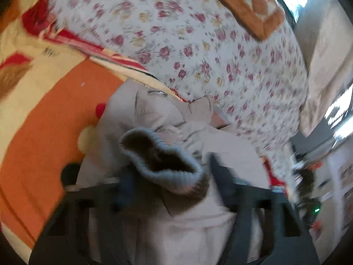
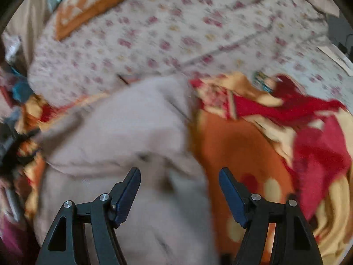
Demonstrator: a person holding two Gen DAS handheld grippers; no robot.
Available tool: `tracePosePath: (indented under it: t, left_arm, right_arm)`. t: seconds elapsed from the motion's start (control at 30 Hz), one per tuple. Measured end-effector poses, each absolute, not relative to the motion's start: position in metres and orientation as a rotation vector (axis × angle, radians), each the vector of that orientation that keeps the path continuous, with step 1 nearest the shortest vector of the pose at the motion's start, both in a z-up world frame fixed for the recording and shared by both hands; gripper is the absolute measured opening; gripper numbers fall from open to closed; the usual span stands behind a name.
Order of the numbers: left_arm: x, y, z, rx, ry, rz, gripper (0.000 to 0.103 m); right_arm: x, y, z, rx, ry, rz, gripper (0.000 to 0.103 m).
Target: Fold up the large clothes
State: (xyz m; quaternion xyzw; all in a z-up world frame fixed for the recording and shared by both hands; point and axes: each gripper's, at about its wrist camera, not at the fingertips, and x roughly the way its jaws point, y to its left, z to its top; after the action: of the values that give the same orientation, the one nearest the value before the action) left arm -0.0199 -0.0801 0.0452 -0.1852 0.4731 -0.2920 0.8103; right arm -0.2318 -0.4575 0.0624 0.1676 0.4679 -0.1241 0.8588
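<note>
A large beige jacket (image 1: 205, 218) lies on a bed, with a grey ribbed cuff (image 1: 162, 165) turned up toward the left wrist camera. My left gripper (image 1: 174, 174) has its fingers apart on either side of the cuff; the view is blurred, so grip on the cuff is unclear. In the right wrist view the same jacket (image 2: 123, 132) spreads across the lower middle. My right gripper (image 2: 179, 176) is open and empty just above the jacket's right edge.
An orange, yellow and red blanket (image 1: 44, 114) covers the bed under the jacket and also shows in the right wrist view (image 2: 253, 150). A white floral quilt (image 1: 198, 44) lies behind it. An orange checked pillow (image 2: 88, 6) sits at the far side.
</note>
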Motion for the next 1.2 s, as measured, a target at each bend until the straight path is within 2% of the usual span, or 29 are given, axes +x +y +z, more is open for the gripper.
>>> tracePosePath:
  t: [0.03, 0.1, 0.23, 0.27, 0.33, 0.4, 0.43, 0.5, 0.6, 0.73, 0.77, 0.83, 0.87, 0.9, 1.0, 1.2]
  left_arm:
    - [-0.018, -0.083, 0.047, -0.391, 1.004, -0.63, 0.031]
    - [-0.015, -0.08, 0.052, -0.43, 0.975, -0.643, 0.028]
    - [-0.013, -0.071, 0.069, -0.489, 0.895, -0.696, 0.028]
    - [-0.012, -0.072, 0.071, -0.48, 0.888, -0.7, 0.028]
    - [-0.01, -0.076, 0.069, -0.47, 0.898, -0.708, 0.028]
    - [-0.009, -0.081, 0.064, -0.454, 0.922, -0.705, 0.028]
    - [-0.01, -0.084, 0.063, -0.44, 0.929, -0.697, 0.028]
    - [-0.009, -0.09, 0.056, -0.363, 0.956, -0.632, 0.028]
    - [0.0, -0.096, 0.029, -0.289, 1.047, -0.511, 0.028]
    - [0.005, -0.082, 0.016, -0.376, 1.106, -0.481, 0.03]
    - [0.004, -0.078, 0.02, -0.395, 1.104, -0.485, 0.032]
    - [0.001, -0.071, 0.031, -0.398, 1.076, -0.462, 0.054]
    - [-0.004, -0.066, 0.041, -0.388, 1.031, -0.435, 0.059]
    - [-0.007, -0.064, 0.048, -0.382, 0.998, -0.422, 0.066]
    - [-0.018, -0.063, 0.065, -0.344, 0.908, -0.406, 0.069]
    - [-0.026, -0.088, 0.067, -0.223, 0.854, -0.435, 0.07]
  right_arm:
    - [-0.232, -0.456, 0.057, 0.33, 0.995, -0.267, 0.071]
    - [-0.227, -0.45, 0.054, 0.294, 0.986, -0.261, 0.071]
    - [-0.206, -0.437, 0.051, 0.132, 0.955, -0.315, 0.068]
    - [-0.196, -0.434, 0.049, 0.073, 0.944, -0.351, 0.063]
    - [-0.184, -0.436, 0.045, 0.05, 0.92, -0.379, 0.032]
    - [-0.182, -0.449, 0.047, 0.147, 0.89, -0.396, 0.017]
    - [-0.186, -0.457, 0.049, 0.187, 0.873, -0.419, 0.012]
    - [-0.2, -0.464, 0.051, 0.234, 0.859, -0.454, 0.01]
    - [-0.222, -0.474, 0.034, 0.324, 0.919, -0.453, 0.01]
    - [-0.238, -0.479, 0.025, 0.425, 0.959, -0.407, 0.01]
    - [-0.242, -0.482, 0.032, 0.451, 0.943, -0.403, 0.01]
    - [-0.25, -0.488, 0.05, 0.494, 0.903, -0.415, 0.011]
    - [-0.251, -0.49, 0.058, 0.506, 0.884, -0.413, 0.013]
    - [-0.251, -0.491, 0.066, 0.512, 0.869, -0.4, 0.021]
    - [-0.239, -0.479, 0.078, 0.505, 0.843, -0.344, 0.058]
    - [-0.184, -0.451, 0.066, 0.416, 0.882, -0.288, 0.061]
